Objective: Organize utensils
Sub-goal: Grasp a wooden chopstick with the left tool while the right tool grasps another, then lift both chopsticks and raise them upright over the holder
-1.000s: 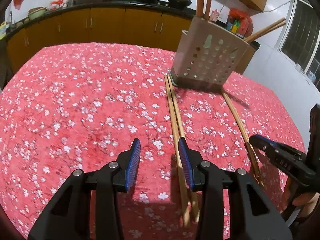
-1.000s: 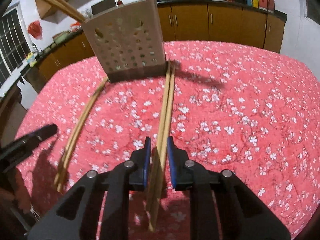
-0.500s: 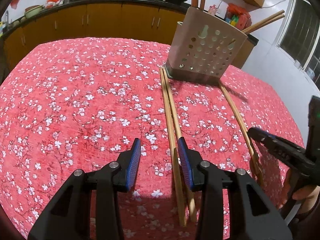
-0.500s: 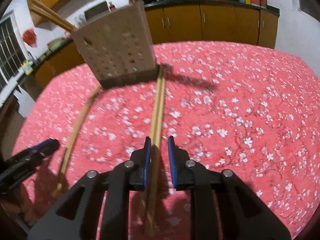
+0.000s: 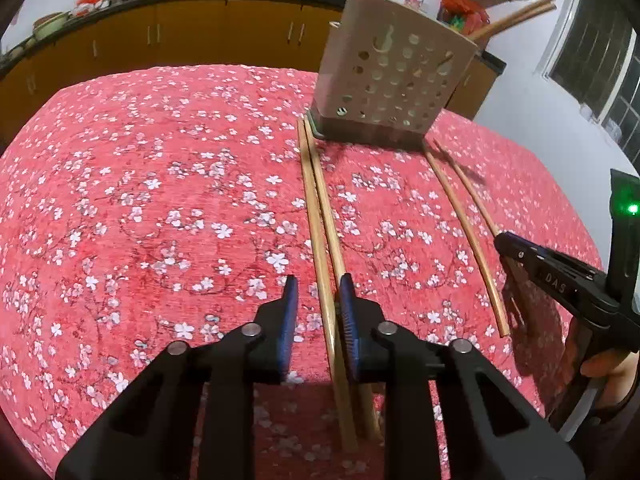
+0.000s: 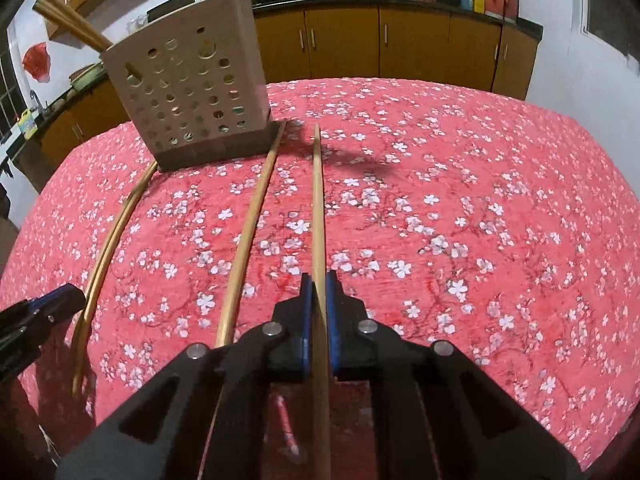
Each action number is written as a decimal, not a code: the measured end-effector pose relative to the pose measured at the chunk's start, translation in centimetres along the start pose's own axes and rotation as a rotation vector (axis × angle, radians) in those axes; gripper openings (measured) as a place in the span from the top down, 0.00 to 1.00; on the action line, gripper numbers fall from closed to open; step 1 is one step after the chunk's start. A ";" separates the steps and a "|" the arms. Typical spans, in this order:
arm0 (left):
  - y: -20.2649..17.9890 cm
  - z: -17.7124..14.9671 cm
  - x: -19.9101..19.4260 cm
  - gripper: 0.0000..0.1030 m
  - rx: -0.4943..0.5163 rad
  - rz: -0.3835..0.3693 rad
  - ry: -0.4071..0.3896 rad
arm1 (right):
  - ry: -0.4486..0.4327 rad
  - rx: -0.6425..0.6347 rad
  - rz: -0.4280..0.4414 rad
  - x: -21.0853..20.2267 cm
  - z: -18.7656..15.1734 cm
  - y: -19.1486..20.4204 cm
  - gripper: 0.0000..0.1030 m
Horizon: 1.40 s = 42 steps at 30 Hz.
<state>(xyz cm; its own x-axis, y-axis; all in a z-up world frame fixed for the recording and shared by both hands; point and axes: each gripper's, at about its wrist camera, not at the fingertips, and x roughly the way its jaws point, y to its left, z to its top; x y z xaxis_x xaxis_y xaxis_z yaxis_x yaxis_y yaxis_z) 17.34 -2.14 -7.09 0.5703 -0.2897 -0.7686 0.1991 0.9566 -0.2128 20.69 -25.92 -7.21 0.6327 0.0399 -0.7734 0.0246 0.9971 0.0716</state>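
A beige perforated utensil holder (image 5: 394,80) stands on the red floral tablecloth and holds several chopsticks; it also shows in the right wrist view (image 6: 188,92). My left gripper (image 5: 318,298) is open astride a pair of wooden chopsticks (image 5: 320,216) that lie on the cloth. My right gripper (image 6: 317,292) is shut on one chopstick (image 6: 317,200) and holds it lifted, tip toward the holder. Its partner chopstick (image 6: 250,232) lies on the cloth to the left. In the left wrist view these two chopsticks (image 5: 460,216) lie apart at the right.
Wooden kitchen cabinets (image 5: 192,36) with woks on the counter run behind the table. The tablecloth (image 6: 480,220) stretches wide to the right. A window (image 5: 596,44) is at the right. Another pair of chopsticks (image 6: 108,240) lies left of the right gripper.
My left gripper moved right and narrowed around its chopstick pair. My right gripper lifted one chopstick away from its partner, which stayed on the cloth.
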 end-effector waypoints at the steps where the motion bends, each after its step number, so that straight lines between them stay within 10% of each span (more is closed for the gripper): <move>1: -0.2 0.0 0.0 0.81 0.011 0.008 -0.003 | -0.004 -0.004 -0.005 -0.1 -0.1 0.1 0.92; 20: 2.7 2.6 1.3 0.93 0.015 0.170 0.000 | 0.002 0.005 -0.020 0.3 0.5 -1.1 0.92; 42: 4.9 2.4 0.7 0.91 -0.066 0.136 -0.052 | -0.028 0.068 -0.024 2.3 2.7 -3.4 0.92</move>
<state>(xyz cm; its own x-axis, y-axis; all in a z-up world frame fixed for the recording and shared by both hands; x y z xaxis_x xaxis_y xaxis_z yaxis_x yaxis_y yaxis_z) 20.68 2.30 -7.23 0.6292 -0.1565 -0.7613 0.0648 0.9867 -0.1493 24.17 -29.39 -7.53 0.6527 0.0131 -0.7575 0.0922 0.9910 0.0966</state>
